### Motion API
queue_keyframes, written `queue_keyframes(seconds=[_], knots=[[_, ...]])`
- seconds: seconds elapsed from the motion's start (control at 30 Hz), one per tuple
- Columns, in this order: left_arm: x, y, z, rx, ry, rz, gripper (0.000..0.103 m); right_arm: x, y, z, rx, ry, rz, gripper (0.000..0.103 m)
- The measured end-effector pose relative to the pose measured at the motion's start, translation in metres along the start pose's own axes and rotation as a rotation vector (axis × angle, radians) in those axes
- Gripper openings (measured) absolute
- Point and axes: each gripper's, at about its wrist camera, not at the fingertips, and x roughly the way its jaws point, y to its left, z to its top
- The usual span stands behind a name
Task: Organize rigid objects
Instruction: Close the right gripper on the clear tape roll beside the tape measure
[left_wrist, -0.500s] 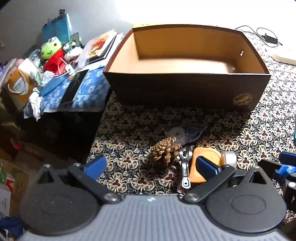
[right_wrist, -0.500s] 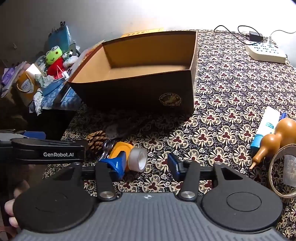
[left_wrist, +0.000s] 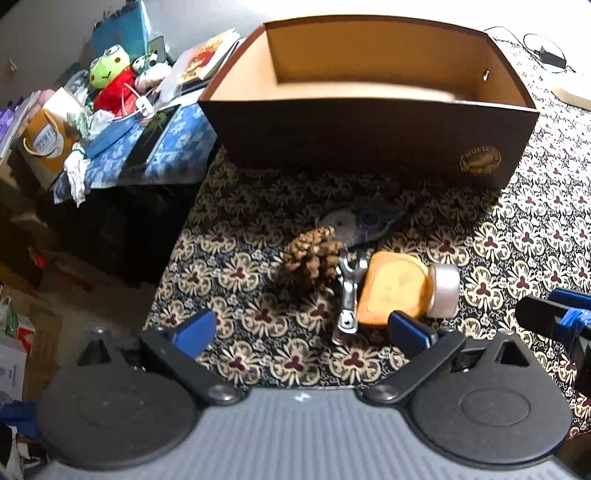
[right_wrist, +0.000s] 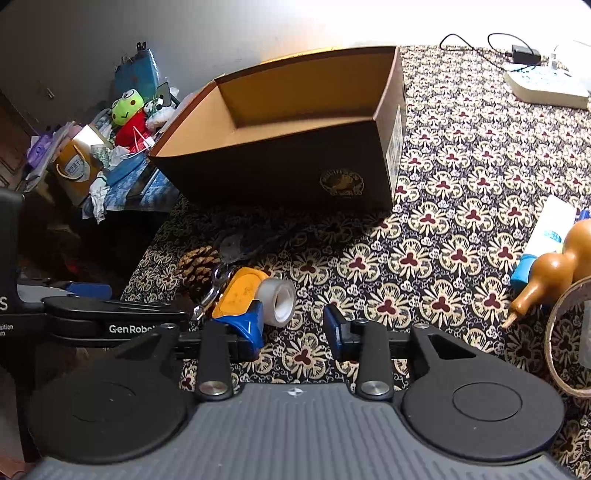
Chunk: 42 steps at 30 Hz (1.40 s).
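Sitting bare inside — brown box (left_wrist: 369, 144), pine cone (left_wrist: 312, 258) outside, nearby

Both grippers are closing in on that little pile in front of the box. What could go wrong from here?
The pine cone, wrench, orange case and tape roll lie packed together, so a grasp may catch two or knock one away. The left gripper and right gripper are both open and close together; they might collide.
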Motion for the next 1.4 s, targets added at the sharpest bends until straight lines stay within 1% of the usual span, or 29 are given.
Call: queue_keyframes(seconds=[0.03, 0.17, 0.23, 0.3, 0.43, 0.5, 0.63, 0.83, 0.87, 0.9, 0.97, 1.07, 1.1, 1.13, 1.17, 1.23, 1.3, 1.33, 1.37, 1.4], knots=[[0.000, -0.002, -0.001, 0.000, 0.003, 0.005, 0.099, -0.001, -0.004, -0.002, 0.013, 0.012, 0.021, 0.017], [-0.001, -0.014, -0.002, 0.006, 0.010, 0.019, 0.099, -0.003, -0.010, -0.004, 0.024, 0.018, 0.041, 0.015], [-0.003, -0.021, -0.005, 0.020, 0.020, 0.035, 0.099, -0.007, -0.014, -0.007, 0.018, 0.025, 0.024, 0.015], [-0.004, -0.028, -0.006, 0.032, 0.018, 0.039, 0.099, -0.009, -0.019, -0.008, 0.020, 0.027, 0.025, 0.014], [-0.005, -0.039, -0.006, 0.049, 0.021, 0.046, 0.099, -0.010, -0.029, -0.013, 0.045, 0.073, 0.027, 0.014], [-0.004, -0.041, -0.007, 0.049, 0.026, 0.035, 0.099, -0.008, -0.034, -0.014, 0.061, 0.098, 0.029, 0.014], [0.000, -0.041, -0.004, 0.052, 0.035, 0.018, 0.099, -0.004, -0.038, -0.016, 0.085, 0.119, 0.048, 0.014], [0.010, -0.039, 0.006, 0.092, 0.018, -0.045, 0.099, 0.005, -0.040, -0.008, 0.104, 0.075, 0.060, 0.014], [0.011, -0.037, 0.008, 0.103, 0.006, -0.060, 0.099, 0.007, -0.040, -0.006, 0.114, 0.073, 0.063, 0.014], [0.010, -0.034, 0.009, 0.116, -0.008, -0.094, 0.100, 0.008, -0.040, -0.004, 0.123, 0.072, 0.068, 0.014], [0.009, -0.025, 0.008, 0.150, -0.054, -0.188, 0.101, 0.011, -0.039, 0.000, 0.136, 0.070, 0.078, 0.014], [0.006, -0.009, 0.003, 0.202, -0.103, -0.375, 0.102, 0.017, -0.040, 0.005, 0.179, 0.073, 0.088, 0.014], [0.009, -0.008, 0.003, 0.223, -0.112, -0.398, 0.102, 0.020, -0.042, 0.007, 0.205, 0.075, 0.102, 0.014], [0.011, -0.006, 0.004, 0.237, -0.108, -0.436, 0.102, 0.023, -0.044, 0.008, 0.235, 0.084, 0.111, 0.014], [0.012, -0.004, 0.005, 0.242, -0.099, -0.470, 0.103, 0.027, -0.046, 0.009, 0.272, 0.093, 0.136, 0.014], [0.019, -0.006, 0.010, 0.257, -0.083, -0.515, 0.102, 0.034, -0.049, 0.010, 0.339, 0.108, 0.193, 0.014], [0.016, -0.008, 0.011, 0.290, -0.113, -0.577, 0.102, 0.039, -0.048, 0.010, 0.389, 0.124, 0.228, 0.014], [0.016, -0.011, 0.012, 0.322, -0.125, -0.590, 0.102, 0.042, -0.047, 0.011, 0.406, 0.127, 0.242, 0.014], [0.017, -0.013, 0.013, 0.347, -0.126, -0.604, 0.094, 0.044, -0.045, 0.011, 0.418, 0.129, 0.253, 0.014], [0.018, -0.013, 0.015, 0.362, -0.120, -0.625, 0.078, 0.045, -0.043, 0.012, 0.426, 0.131, 0.263, 0.014]])
